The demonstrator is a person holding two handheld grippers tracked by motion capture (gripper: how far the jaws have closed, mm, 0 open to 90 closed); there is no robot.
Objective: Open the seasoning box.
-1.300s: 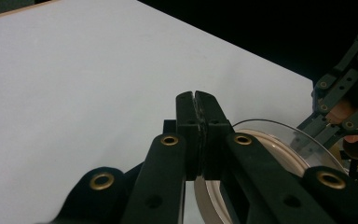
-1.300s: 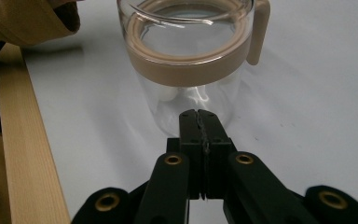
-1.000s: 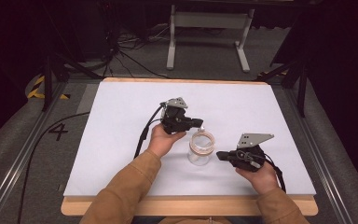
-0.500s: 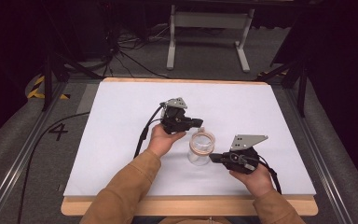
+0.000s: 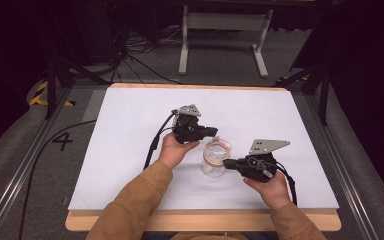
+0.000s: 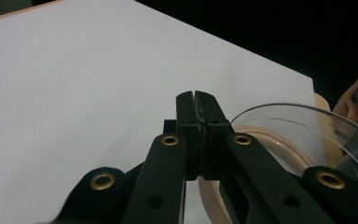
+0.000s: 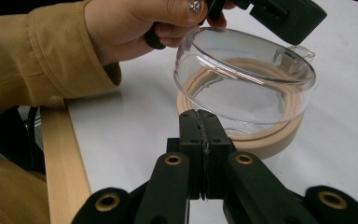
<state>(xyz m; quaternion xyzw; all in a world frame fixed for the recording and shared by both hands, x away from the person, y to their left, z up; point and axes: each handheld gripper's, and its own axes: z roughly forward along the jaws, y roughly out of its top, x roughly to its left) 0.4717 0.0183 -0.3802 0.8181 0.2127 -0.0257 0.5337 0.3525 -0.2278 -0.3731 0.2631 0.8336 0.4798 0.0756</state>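
Note:
A clear round plastic cup [image 5: 214, 159] stands on the white board [image 5: 130, 130], with a beige ring [image 7: 261, 140] around its base. My left gripper [image 5: 215, 132] sits just behind the cup and is shut on nothing; its tips [image 6: 196, 95] hover beside the cup's rim [image 6: 303, 114] and the beige ring [image 6: 279, 149]. From the right, my right gripper [image 5: 226, 163] points at the cup. Its jaws [image 7: 199, 115] are shut and empty, close to the clear cup [image 7: 244, 70], and whether they touch it I cannot tell. The left gripper [image 7: 284, 14] shows above the cup's far side.
The board lies on a wooden table whose front edge [image 5: 200, 220] is near the person's tan sleeves [image 5: 130, 205]. A black cable [image 5: 155, 145] trails from the left gripper. A metal stand [image 5: 222, 25] and floor cables lie beyond the table.
The right gripper has moved left, up to the cup's side. The left gripper and the cup have stayed in place.

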